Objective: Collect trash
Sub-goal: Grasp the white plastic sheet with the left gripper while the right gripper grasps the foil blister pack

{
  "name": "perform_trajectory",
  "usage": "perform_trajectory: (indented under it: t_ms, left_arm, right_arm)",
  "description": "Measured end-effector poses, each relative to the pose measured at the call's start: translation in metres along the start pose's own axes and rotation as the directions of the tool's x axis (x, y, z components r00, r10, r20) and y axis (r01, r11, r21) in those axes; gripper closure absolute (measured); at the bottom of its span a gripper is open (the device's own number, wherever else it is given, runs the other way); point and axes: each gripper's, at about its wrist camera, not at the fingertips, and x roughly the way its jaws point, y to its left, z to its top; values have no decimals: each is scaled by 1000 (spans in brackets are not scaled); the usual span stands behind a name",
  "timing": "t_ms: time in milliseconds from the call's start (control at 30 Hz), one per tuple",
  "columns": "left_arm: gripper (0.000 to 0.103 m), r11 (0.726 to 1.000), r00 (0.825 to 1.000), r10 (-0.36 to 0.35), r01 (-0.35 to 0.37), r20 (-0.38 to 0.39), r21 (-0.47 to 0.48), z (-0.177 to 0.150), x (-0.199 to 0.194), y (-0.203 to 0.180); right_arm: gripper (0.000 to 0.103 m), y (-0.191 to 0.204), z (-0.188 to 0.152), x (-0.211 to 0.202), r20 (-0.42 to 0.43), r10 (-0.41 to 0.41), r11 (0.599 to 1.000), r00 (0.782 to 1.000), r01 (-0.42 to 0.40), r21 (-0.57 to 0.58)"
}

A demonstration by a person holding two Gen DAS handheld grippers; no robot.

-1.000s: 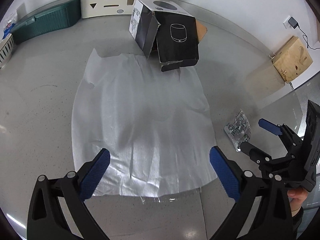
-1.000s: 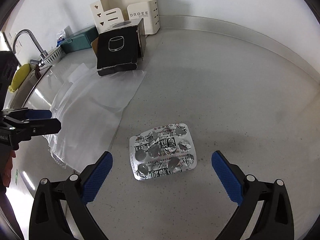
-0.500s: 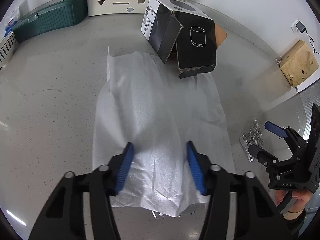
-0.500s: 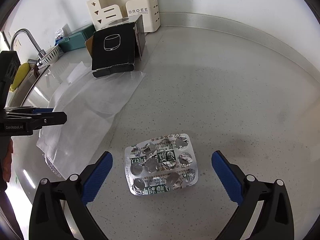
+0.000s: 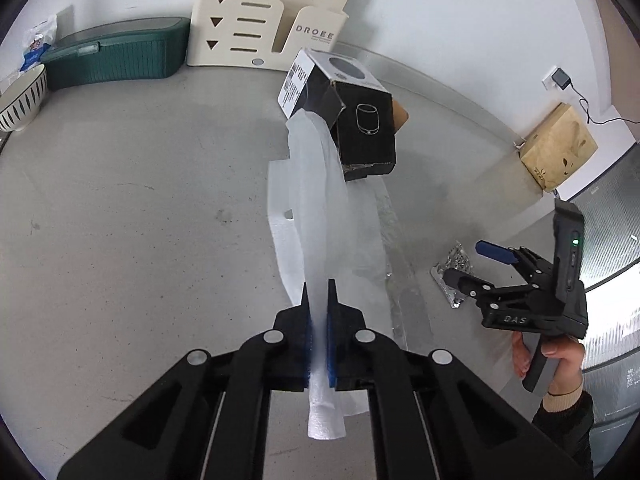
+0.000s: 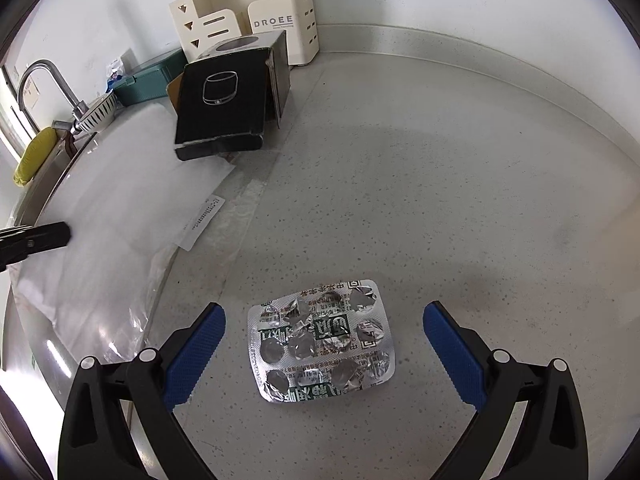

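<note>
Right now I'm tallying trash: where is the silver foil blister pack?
The silver foil blister pack lies flat on the grey counter, between the open right gripper's fingers.

Grey speckled stone countertop [image 6: 460, 184] with raised curved backsplash, plain white wall [image 5: 460, 32] behind. Cream slotted plastic organizer marked DROEE [image 5: 264, 20] against wall, dark green ribbed lidded plastic box [image 5: 120, 54] beside it. Chrome curved faucet [image 6: 48, 80] at left. White wall socket with black charger [image 5: 558, 79].

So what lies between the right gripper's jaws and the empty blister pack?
Nothing: in the right wrist view, only bare countertop separates the open right gripper from the blister pack.
</note>
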Motion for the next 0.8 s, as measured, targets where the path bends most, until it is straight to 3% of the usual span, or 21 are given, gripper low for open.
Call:
perform_trajectory:
  t_ms: [433,500,633,800]
  left_arm:
    - [97,996,983,-86,85,163,9,-16,-89,4]
    - [97,996,979,-94,93,180,11,-19,-101,5]
    - [97,996,975,-86,87,207,5,-21,-116,7]
    - [97,996,973,-85,87,213,-1,-25,-122,11]
  right_arm:
    - [4,4,0,13,-47,-30,999,998,29,-30]
    - [7,4,-2,12,-45,-36,999,998,35,-36]
    - [26,3,-4,7,-39,-59,997,997,57,-52]
    - [29,3,-9,4,-48,-59,996,997,56,-66]
